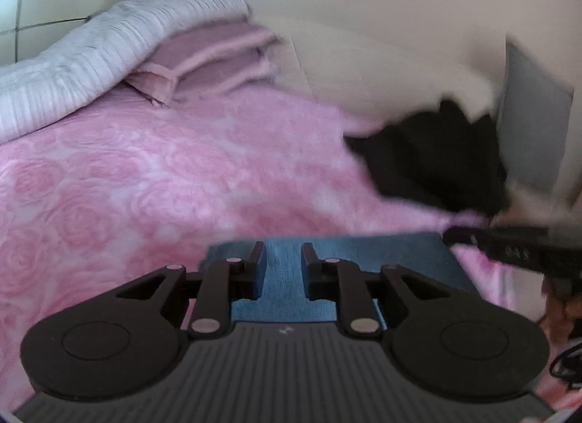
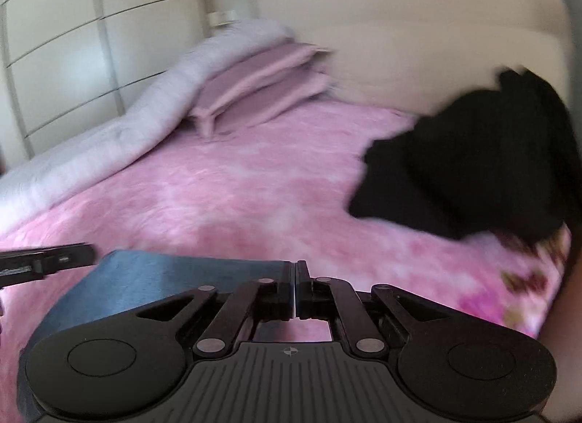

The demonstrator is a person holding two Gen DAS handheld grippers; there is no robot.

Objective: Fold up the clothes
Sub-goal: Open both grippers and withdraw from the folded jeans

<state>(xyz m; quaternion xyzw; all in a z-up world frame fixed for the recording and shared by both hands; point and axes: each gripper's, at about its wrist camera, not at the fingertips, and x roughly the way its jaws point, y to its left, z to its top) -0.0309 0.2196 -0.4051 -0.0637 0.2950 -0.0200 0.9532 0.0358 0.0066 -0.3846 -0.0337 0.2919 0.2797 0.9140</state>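
Note:
A folded blue garment [image 1: 345, 252] lies on the pink rose-patterned bed cover [image 1: 145, 183] near the front edge. My left gripper [image 1: 283, 255] is open, its fingers just above the blue cloth, nothing between them. My right gripper [image 2: 294, 277] is shut at the right edge of the blue garment [image 2: 163, 277]; whether it pinches the cloth I cannot tell. The right gripper also shows in the left wrist view [image 1: 509, 244], and the left gripper's finger in the right wrist view [image 2: 47, 261]. A black garment pile [image 2: 473, 161] lies at the far right; it also shows in the left wrist view [image 1: 436, 157].
Folded pink pillows [image 1: 214, 59] and a white-grey quilt [image 1: 91, 59] are stacked at the bed's far left. A cream headboard [image 2: 418, 59] runs behind. White drawers [image 2: 91, 41] stand at the left. The views are motion-blurred.

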